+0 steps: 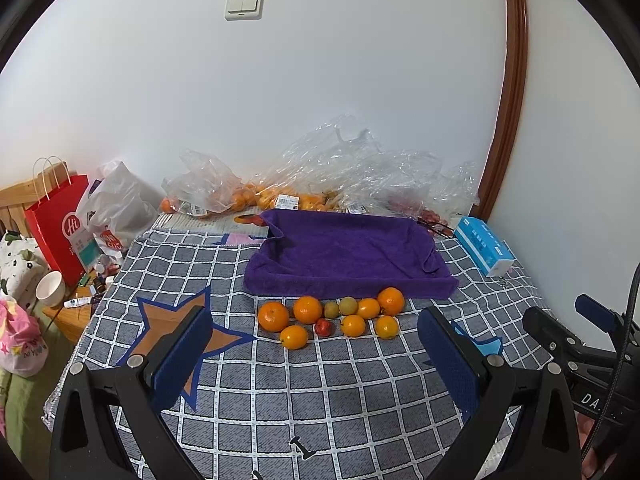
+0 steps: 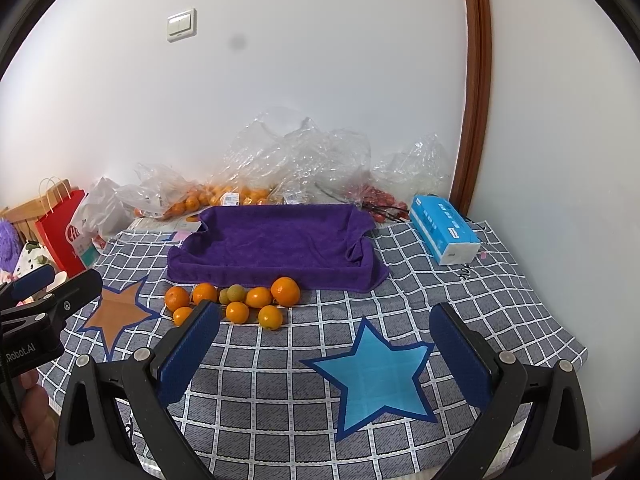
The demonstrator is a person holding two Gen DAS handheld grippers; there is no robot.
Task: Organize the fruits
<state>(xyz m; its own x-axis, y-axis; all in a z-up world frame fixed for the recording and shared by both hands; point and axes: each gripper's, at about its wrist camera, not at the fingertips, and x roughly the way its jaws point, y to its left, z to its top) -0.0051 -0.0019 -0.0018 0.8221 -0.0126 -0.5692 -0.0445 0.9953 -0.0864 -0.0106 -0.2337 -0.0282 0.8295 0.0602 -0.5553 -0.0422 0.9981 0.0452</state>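
From the left wrist view, the left tool (image 1: 316, 364) is spread wide with nothing between its blue pads, hovering over the checked cloth (image 1: 280, 392) on the desk. The fruit pile (image 1: 332, 316) sits loose just in front of the purple towel tray (image 1: 348, 256), touching or nearly touching its front lip: mostly oranges, two greenish ones in the middle, one small red fruit (image 1: 324, 327) in the front row. The right tool also pokes in at the far right edge, and I can't judge its opening from here.

Biggest worry here is rolling. Everything's round and packed together, so going for one in the back row will probably bump its neighbours and send them off across the cloth, and the left edge of the desk isn't far. That tiny red one looks easy to squash or just miss with pads this wide.

From the right wrist view, the right tool (image 2: 326, 340) is also wide open and empty, over the blue star (image 2: 376, 372). Its left pad hides part of the pile (image 2: 236, 300), red fruit included, so reaching blind on that side is risky. The towel walls look soft and saggy, so a fruit dropped on the rim could flop it down and roll back out. Both tools heading for the same cluster could also clash.
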